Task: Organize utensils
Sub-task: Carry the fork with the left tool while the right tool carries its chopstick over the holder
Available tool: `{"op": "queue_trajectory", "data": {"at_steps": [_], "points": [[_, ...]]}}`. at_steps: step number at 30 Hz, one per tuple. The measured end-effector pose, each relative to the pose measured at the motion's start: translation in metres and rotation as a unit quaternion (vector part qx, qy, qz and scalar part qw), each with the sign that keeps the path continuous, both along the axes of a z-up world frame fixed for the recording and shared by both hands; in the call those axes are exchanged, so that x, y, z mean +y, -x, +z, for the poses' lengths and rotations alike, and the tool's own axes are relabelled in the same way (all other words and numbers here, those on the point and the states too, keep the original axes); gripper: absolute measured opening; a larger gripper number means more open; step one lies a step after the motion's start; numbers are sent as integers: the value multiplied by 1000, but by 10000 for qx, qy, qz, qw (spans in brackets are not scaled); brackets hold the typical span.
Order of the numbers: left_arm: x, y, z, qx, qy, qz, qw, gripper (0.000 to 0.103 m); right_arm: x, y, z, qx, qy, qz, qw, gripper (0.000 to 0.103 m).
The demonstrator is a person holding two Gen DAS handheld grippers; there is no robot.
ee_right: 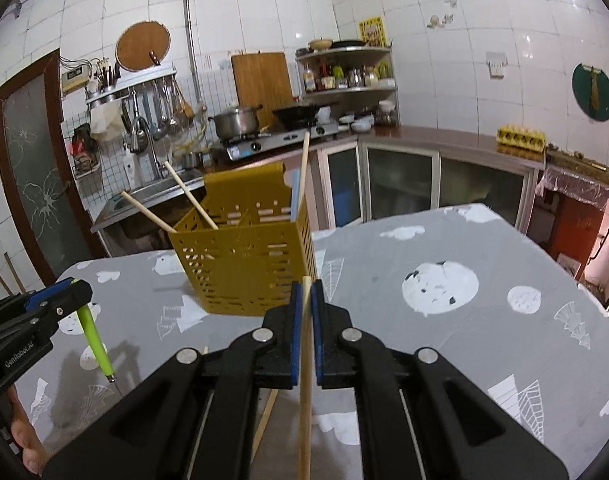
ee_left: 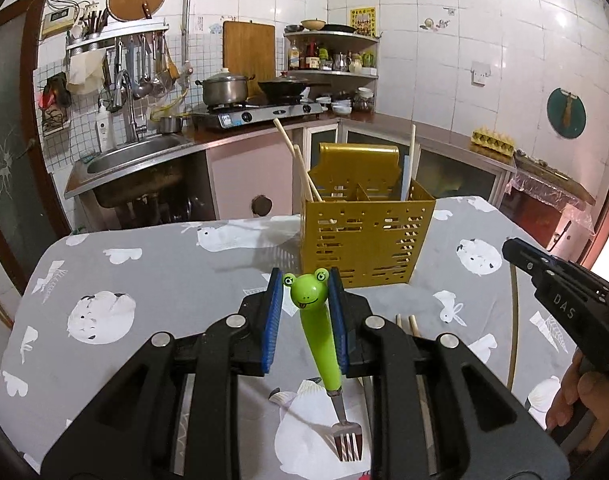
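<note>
Utensils were split between the two claws and a holder. At the left, the left claw (ee_left: 304, 292) had its blue ribbed pads clamped on a fork (ee_left: 318, 336) with a smooth, glossy green plastic handle topped by a round frog face; its short metal tines hung low above the tabletop (ee_left: 164, 264), which wore a soft grey cloth printed with white animals. Just right of that claw, two pale wooden chopstick ends (ee_left: 406, 324) lay on the cloth. Farther back near the middle stood a mustard-yellow plastic caddy (ee_left: 364, 240), boxy, slotted with small rectangular holes and divided into compartments, with two chopsticks (ee_left: 300, 164) leaning out of its left side and one upright at its right. At the right, the right claw (ee_right: 306, 296) was pinched tight on a slim round wooden chopstick (ee_right: 304, 408), held nearly upright just before the caddy
</note>
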State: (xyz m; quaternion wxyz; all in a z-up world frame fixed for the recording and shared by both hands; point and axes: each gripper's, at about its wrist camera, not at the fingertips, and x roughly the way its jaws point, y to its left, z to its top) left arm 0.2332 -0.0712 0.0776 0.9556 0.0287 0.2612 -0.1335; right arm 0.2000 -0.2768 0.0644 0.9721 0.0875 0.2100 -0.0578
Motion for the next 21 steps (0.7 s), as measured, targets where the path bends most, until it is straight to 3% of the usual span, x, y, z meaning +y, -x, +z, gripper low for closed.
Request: {"op": "queue_trajectory", "data": {"at_steps": [21], "points": [[22, 12, 33, -597, 400, 89, 9974, 21, -5, 14, 36, -749, 199, -248, 9967, 5]]}}
